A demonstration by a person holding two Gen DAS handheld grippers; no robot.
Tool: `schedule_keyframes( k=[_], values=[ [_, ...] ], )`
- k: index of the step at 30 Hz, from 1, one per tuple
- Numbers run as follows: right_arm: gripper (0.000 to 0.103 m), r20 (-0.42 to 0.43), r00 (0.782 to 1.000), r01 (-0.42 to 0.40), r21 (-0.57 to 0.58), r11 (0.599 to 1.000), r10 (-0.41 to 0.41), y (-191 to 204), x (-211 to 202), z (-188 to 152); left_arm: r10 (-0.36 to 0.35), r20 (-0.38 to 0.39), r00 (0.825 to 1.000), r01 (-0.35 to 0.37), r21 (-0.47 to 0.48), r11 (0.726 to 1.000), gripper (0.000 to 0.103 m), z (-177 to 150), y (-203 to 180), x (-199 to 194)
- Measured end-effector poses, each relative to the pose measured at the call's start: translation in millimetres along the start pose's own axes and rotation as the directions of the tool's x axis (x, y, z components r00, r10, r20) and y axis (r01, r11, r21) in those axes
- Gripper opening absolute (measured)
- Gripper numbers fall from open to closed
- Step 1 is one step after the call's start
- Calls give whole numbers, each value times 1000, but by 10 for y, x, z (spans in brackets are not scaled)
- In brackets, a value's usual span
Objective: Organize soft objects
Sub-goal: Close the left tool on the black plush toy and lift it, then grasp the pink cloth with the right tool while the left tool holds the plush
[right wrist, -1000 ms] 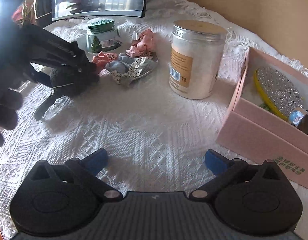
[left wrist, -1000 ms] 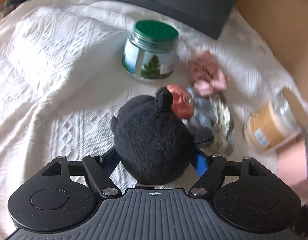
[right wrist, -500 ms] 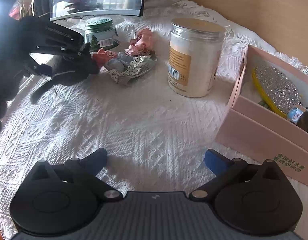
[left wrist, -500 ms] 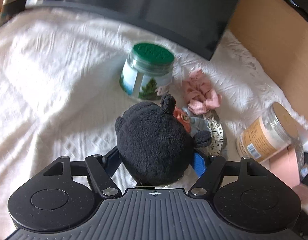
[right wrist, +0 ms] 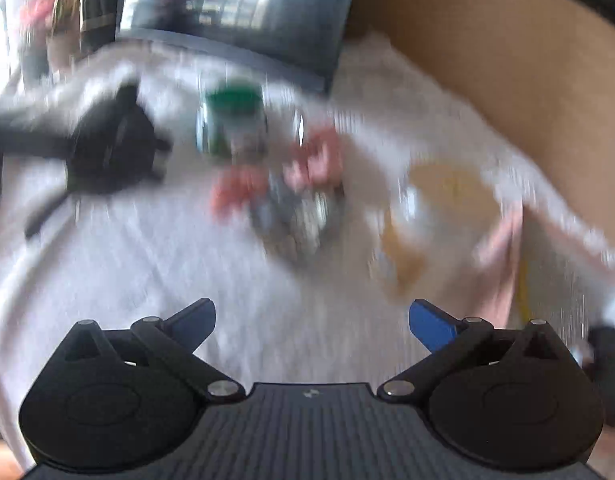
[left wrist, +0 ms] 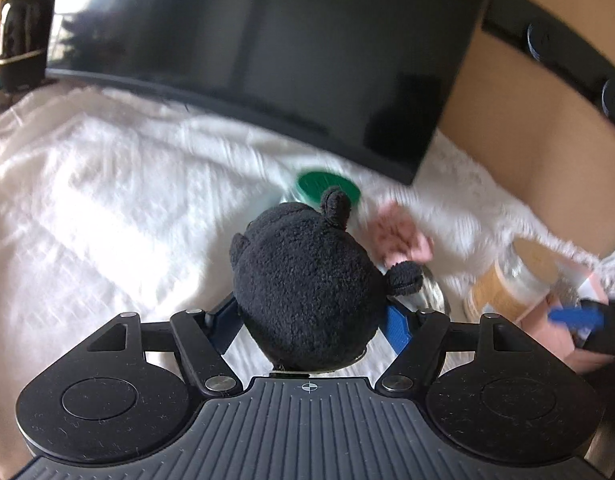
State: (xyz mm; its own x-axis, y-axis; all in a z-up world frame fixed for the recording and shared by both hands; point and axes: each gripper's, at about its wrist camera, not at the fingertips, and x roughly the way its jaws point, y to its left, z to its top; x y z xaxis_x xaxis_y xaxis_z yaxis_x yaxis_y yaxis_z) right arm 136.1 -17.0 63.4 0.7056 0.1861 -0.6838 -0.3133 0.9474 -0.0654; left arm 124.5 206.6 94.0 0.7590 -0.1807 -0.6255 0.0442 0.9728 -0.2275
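Plush fur fills the middle of the left wrist view: the left gripper [left wrist: 309,320] clamps a black plush toy [left wrist: 307,288] between its blue pads, lifted clear of the white tablecloth [left wrist: 107,208]. Beyond the toy stands a green-lidded jar [left wrist: 327,188], a pink scrunchie [left wrist: 403,236] just right of it, a tan-labelled jar [left wrist: 507,280] farther right, and a dark monitor [left wrist: 267,48] behind.

Right wrist view, heavily blurred: the right gripper [right wrist: 311,320] stands wide with nothing between its pads. Left of the green-lidded jar [right wrist: 233,124] the toy [right wrist: 111,152] hangs in the other gripper; a heap of scrunchies [right wrist: 291,196] lies just before the jar.
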Motion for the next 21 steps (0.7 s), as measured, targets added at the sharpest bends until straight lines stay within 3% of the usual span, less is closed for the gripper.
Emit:
schedule_keyframes(
  k=[5, 8, 13, 20, 21],
  values=[
    [103, 8, 999, -46, 190, 981, 45, -253, 135, 881, 13, 57, 998, -12, -14, 1000, 77, 154, 289, -173],
    [102, -18, 999, -21, 267, 963, 27, -380, 398, 1149, -2, 57, 998, 5, -50, 999, 77, 162, 429, -159],
    [78, -148, 989, 20, 278, 960, 22, -372, 992, 1249, -67, 4, 998, 67, -71, 995, 77, 77, 519, 3],
    [77, -238, 969, 111, 219, 969, -57, -256, 1650, 1253, -147, -63, 987, 142, -77, 987, 77, -49, 484, 326],
    [72, -253, 966, 105, 210, 972, -50, -250, 1713, 1246, -156, -75, 985, 150, -75, 986, 77, -52, 471, 379]
  ],
)
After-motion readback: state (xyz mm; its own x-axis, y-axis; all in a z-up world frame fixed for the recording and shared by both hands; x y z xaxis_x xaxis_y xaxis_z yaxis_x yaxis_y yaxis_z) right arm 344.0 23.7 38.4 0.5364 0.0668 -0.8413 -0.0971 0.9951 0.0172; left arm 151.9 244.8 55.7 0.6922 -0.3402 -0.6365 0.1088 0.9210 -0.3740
